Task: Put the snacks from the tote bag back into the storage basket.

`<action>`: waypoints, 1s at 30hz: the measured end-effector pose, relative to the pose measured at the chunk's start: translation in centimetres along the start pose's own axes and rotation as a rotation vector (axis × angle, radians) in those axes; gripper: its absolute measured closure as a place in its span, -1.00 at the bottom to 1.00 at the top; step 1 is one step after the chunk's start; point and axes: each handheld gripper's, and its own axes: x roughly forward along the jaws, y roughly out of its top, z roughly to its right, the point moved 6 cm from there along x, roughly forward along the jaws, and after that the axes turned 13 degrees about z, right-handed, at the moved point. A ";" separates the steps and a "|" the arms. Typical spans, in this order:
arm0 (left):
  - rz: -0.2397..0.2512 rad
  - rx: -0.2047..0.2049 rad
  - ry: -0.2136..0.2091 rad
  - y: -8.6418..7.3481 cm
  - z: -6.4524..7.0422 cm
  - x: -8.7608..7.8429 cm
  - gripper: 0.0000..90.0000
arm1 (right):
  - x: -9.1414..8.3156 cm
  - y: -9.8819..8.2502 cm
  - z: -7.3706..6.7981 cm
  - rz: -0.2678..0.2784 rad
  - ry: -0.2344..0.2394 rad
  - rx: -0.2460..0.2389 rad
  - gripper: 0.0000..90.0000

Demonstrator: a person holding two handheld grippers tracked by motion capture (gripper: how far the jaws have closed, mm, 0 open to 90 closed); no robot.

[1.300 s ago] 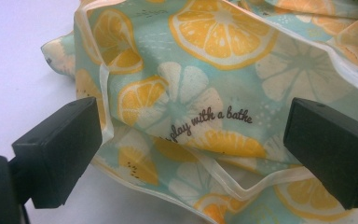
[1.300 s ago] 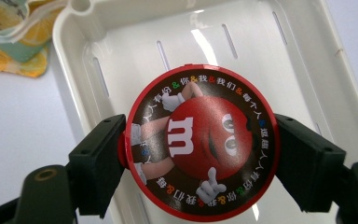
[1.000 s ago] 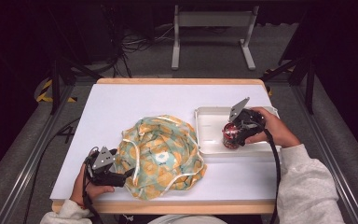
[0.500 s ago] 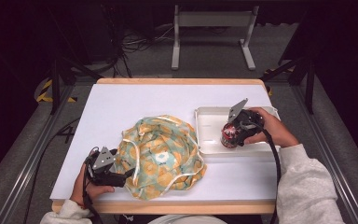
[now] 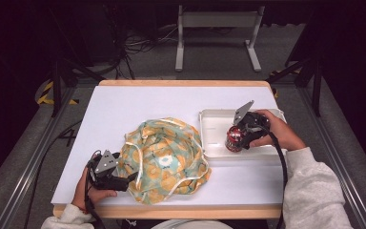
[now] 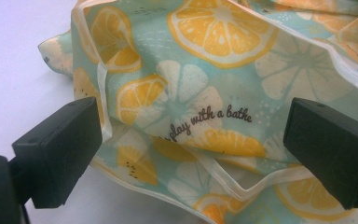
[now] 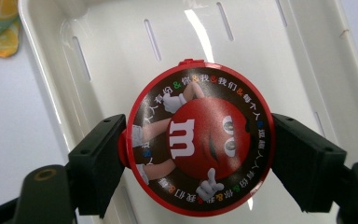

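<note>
A cloth bag [image 5: 167, 160] printed with orange and lemon slices lies crumpled on the white table, near its front edge. My left gripper [image 5: 126, 179] rests at the bag's left side, open. In the left gripper view its jaws [image 6: 196, 140] stand wide apart with the bag's white-piped hem [image 6: 214, 70] between them, and the pads do not touch it. A round red candy tin [image 5: 233, 138] with a cartoon face on its lid [image 7: 198, 149] is held over the white tray [image 5: 214, 119]. My right gripper [image 5: 240, 136] is shut on the tin's sides [image 7: 198, 161].
The white slotted tray [image 7: 98, 46] sits at the right of the table [image 5: 138, 105]. A grey metal stand [image 5: 217, 36] and cables lie on the floor beyond the far edge. Metal rails run along both sides of the table.
</note>
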 end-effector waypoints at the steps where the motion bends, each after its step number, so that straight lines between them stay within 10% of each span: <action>1: -0.001 0.000 0.000 0.0 0.0 0.0 -0.89 | 0.0 0.0 0.0 -0.002 -0.005 -0.001 -0.48; 30: 0.003 0.011 -0.001 0.1 -0.1 0.1 -0.88 | -0.8 0.8 -0.1 0.070 -0.040 0.004 -0.49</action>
